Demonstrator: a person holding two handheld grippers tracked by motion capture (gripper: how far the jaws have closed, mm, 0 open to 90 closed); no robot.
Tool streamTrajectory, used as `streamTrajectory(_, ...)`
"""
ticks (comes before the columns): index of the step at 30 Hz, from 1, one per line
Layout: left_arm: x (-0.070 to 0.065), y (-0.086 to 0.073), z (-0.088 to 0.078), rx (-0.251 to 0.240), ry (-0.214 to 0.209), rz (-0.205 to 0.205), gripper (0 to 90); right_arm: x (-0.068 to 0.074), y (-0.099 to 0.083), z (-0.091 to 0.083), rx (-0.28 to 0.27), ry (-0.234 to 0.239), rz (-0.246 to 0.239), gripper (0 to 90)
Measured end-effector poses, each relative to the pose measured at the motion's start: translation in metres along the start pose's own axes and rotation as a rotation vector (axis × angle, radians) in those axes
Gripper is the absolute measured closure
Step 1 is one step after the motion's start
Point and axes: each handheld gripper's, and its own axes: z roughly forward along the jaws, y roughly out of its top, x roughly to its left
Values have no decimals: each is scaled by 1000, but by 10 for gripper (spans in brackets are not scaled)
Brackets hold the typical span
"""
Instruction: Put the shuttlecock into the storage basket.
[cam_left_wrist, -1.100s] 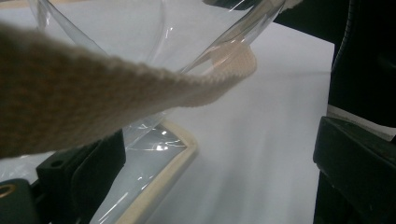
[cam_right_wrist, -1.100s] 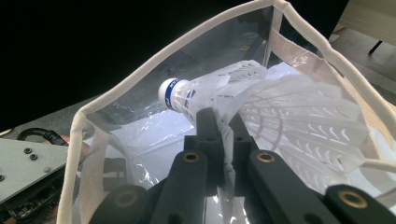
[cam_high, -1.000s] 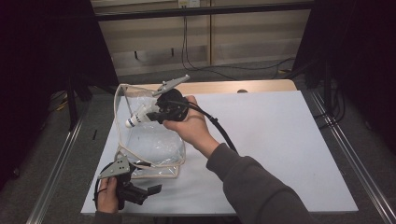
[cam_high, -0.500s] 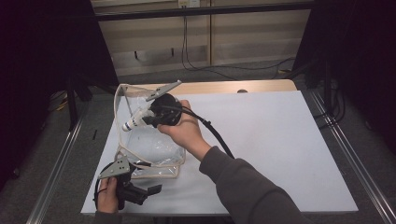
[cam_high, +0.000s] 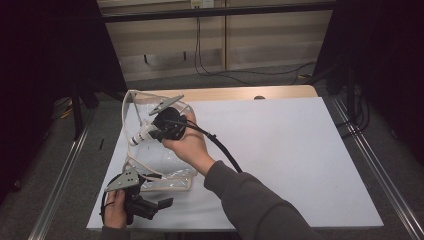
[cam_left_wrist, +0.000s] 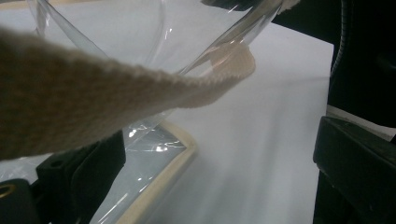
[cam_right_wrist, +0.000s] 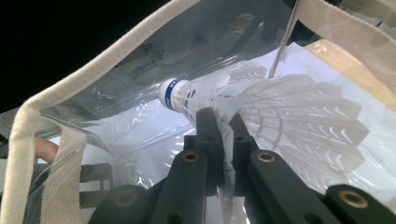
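Over the bag's (cam_high: 165, 167) open mouth, right hand-held gripper (cam_high: 150, 134) carries a shuttlecock (cam_right_wrist: 261, 109), jaws clamped on the feather skirt just behind the cork. Gripping the skirt leaves the cork end free and leading, so my read is it goes into the bag nose first. In the right gripper view the shuttlecock sits inside the bag's webbing rim (cam_right_wrist: 93, 65), clear film behind and below it, so it's at or just past the opening; can't tell if it touches the film.

Bag is clear plastic with cream webbing trim, lying on the desk (cam_high: 280, 150) with its far side standing up.

Left hand-held gripper (cam_high: 160, 204) sits at the bag's near corner, low on the desk. Left gripper view has a strap (cam_left_wrist: 93, 93) running right across in front of its jaws and the bag's edge trim below. Likely there to pin or lift the near side so the mouth stays open and the bag doesn't slide. Can't tell whether its jaws are together or apart, or whether they hold the strap.

Risk as I judge it: feathers crush under a hard clamp, and the skirt could snag the rim.
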Motion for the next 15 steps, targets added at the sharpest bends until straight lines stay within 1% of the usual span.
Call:
streamTrajectory(5, 0, 0, 0, -1, 1, -1, 24, 2, 0, 3, -3, 2, -7, 879)
streamTrajectory(6, 0, 0, 0, -1, 1, -1, 24, 2, 0, 3, 1, -4, -2, 879)
streamTrajectory(15, -1, 0, 1, 2, 3, -2, 23, 2, -1, 5, -6, 1, 15, 878)
